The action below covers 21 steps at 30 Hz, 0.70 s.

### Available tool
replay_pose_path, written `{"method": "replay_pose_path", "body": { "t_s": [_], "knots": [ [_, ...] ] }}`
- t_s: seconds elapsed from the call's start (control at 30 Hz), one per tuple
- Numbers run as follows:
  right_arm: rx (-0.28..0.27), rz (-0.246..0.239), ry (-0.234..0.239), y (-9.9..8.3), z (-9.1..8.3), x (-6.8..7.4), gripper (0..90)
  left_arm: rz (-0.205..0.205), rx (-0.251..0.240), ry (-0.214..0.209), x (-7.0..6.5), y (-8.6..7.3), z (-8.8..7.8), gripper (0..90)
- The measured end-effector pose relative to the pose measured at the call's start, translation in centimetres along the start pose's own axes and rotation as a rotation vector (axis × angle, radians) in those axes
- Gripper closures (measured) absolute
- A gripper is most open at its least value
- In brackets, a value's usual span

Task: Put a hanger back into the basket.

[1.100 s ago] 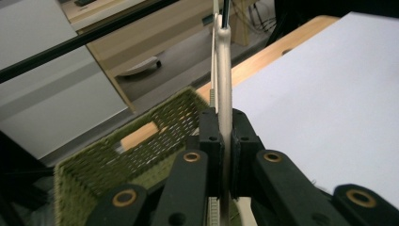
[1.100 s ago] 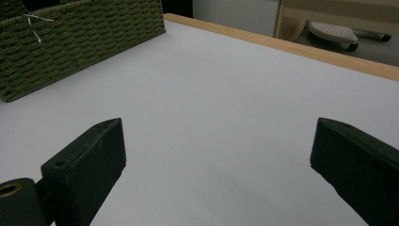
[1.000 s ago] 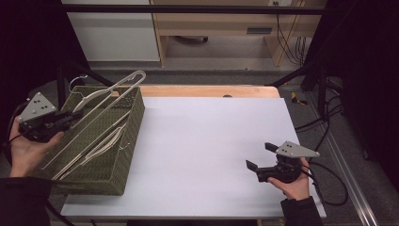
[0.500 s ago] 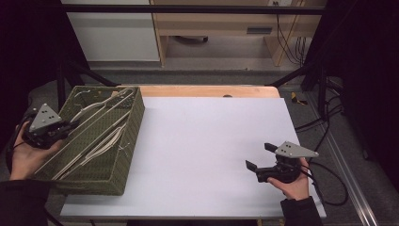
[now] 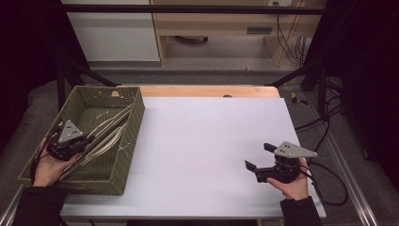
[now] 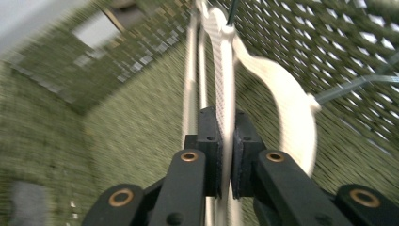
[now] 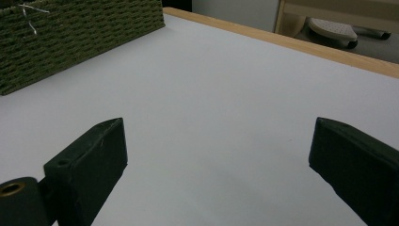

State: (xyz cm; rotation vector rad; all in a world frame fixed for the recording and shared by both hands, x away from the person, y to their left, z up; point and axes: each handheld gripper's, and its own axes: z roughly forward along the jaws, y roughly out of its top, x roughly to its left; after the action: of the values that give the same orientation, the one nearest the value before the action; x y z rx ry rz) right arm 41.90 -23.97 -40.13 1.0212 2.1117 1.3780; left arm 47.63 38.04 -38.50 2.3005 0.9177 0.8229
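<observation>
Left hand-held gripper (image 5: 83,142) down inside the green woven basket (image 5: 133,123) at the worktop's left edge, jaws pinched tight on a white hanger (image 6: 225,89), gripped by its thin bar so it can lie flat among the other wire hangers (image 5: 107,133) there. Looks like a set-down about to finish. Right hand-held gripper (image 5: 259,156) parked near the front right corner, jaws spread wide, holding nothing, likely waiting clear. White worktop (image 5: 207,141) bare, wooden strip along the far edge; dim room, shelving and cables beyond.
</observation>
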Motion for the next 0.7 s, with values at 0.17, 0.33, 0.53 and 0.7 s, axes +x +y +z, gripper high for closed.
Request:
{"method": "replay_pose_path", "body": {
  "t_s": [0.17,0.33,0.53,0.7],
  "knots": [
    [0.001,-0.004,0.002,0.0,0.1,0.0,5.5,-0.009,0.039,-0.081,-0.9,0.2,0.6,78.4],
    [0.005,-0.006,0.004,0.0,0.1,0.1,5.5,-0.012,0.048,-0.105,-1.2,0.2,0.6,70.7],
    [0.005,-0.005,0.005,-0.1,0.2,0.1,5.6,-0.037,-0.040,-0.134,-1.0,0.5,-0.7,54.5],
    [0.000,-0.004,0.005,-0.1,0.2,0.1,5.6,-0.119,-0.177,-0.109,-1.6,1.8,-2.5,41.6]
  ]
}}
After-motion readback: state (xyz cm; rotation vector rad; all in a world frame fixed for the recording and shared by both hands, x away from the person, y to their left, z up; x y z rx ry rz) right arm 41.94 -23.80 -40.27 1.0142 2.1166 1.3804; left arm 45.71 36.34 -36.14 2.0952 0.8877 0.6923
